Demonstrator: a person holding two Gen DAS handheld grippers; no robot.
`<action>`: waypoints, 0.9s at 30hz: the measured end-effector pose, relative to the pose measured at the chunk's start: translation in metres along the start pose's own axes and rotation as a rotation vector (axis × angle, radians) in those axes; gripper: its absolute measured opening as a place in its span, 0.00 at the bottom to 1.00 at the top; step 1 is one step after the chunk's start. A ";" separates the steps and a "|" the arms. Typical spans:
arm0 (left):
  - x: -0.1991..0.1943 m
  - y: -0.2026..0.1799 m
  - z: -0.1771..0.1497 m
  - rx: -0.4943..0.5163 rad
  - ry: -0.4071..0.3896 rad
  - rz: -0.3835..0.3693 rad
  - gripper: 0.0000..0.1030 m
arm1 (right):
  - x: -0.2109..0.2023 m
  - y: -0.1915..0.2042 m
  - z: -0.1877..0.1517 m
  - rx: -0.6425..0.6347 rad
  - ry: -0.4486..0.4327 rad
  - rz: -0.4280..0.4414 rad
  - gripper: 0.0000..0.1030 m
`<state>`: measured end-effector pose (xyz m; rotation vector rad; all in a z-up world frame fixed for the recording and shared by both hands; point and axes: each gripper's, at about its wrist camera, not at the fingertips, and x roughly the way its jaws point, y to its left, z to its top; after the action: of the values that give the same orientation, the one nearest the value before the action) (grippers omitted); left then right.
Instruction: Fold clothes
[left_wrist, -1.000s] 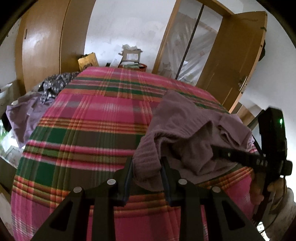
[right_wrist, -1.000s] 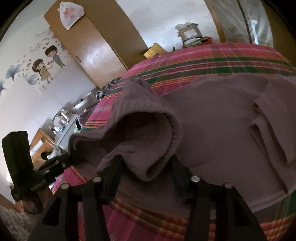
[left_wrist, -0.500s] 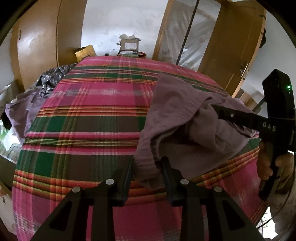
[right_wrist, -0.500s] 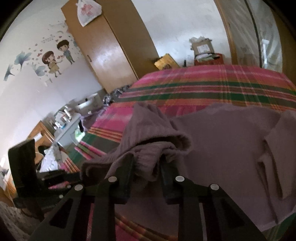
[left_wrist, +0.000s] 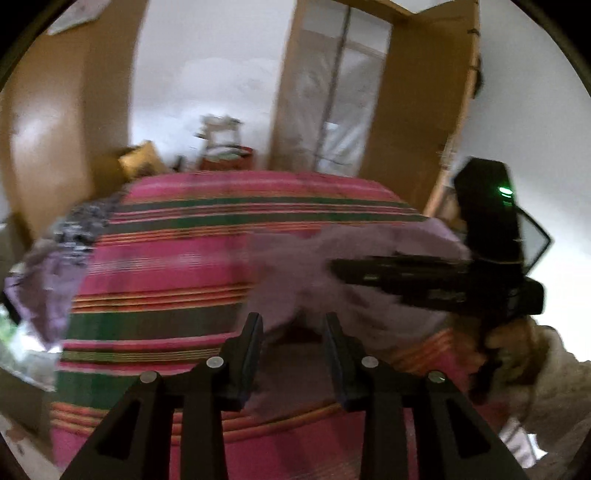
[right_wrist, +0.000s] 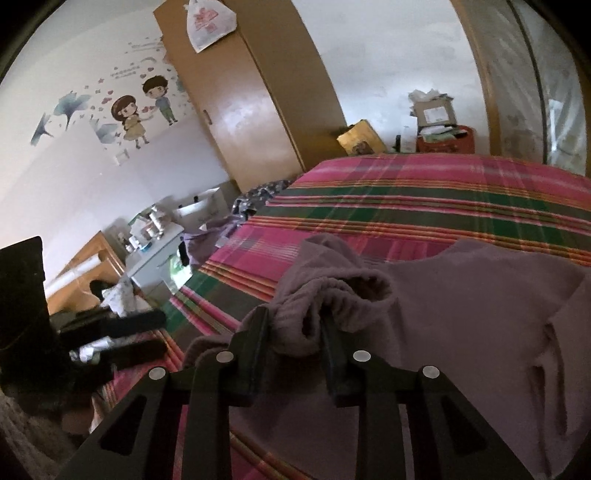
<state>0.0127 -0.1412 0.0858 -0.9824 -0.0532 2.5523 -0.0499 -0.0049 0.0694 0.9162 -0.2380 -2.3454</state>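
Note:
A mauve garment (left_wrist: 369, 251) lies crumpled on the right side of a pink and green plaid bedspread (left_wrist: 177, 258). My left gripper (left_wrist: 293, 328) is above the bed's near edge and its jaws are opening. The garment's edge hangs loosely between them and the pads stand clear of it; this view is blurred. In the right wrist view the garment (right_wrist: 480, 314) spreads to the right. My right gripper (right_wrist: 293, 325) has a bunched ribbed fold of it between its fingers; its jaws are opening slightly, pads still pressing the cloth. A hand (left_wrist: 517, 350) holds the right gripper (left_wrist: 336, 269).
A heap of purple and dark patterned clothes (left_wrist: 48, 280) lies off the bed's left side. Boxes (right_wrist: 436, 110) stand beyond the bed's far end beside a wooden wardrobe (right_wrist: 251, 110). A white cabinet (right_wrist: 155, 254) stands left of the bed. The left gripper (right_wrist: 159, 332) shows at the left.
My left gripper's jaws have widened and it has lifted; the cloth it pinched now hangs loose. My right gripper's jaws narrowed onto the bunched fold and rose a little.

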 end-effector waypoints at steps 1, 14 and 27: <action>0.006 -0.006 0.002 0.016 0.015 -0.011 0.36 | 0.001 0.000 0.001 0.005 0.003 0.007 0.28; 0.068 -0.023 0.018 -0.036 0.160 0.019 0.27 | 0.004 -0.012 0.002 0.035 0.037 0.035 0.28; 0.070 -0.010 0.037 -0.094 0.113 0.038 0.03 | -0.033 -0.023 -0.018 -0.050 0.039 -0.108 0.49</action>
<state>-0.0544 -0.1012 0.0708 -1.1728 -0.1251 2.5429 -0.0292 0.0337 0.0657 0.9713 -0.1168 -2.4183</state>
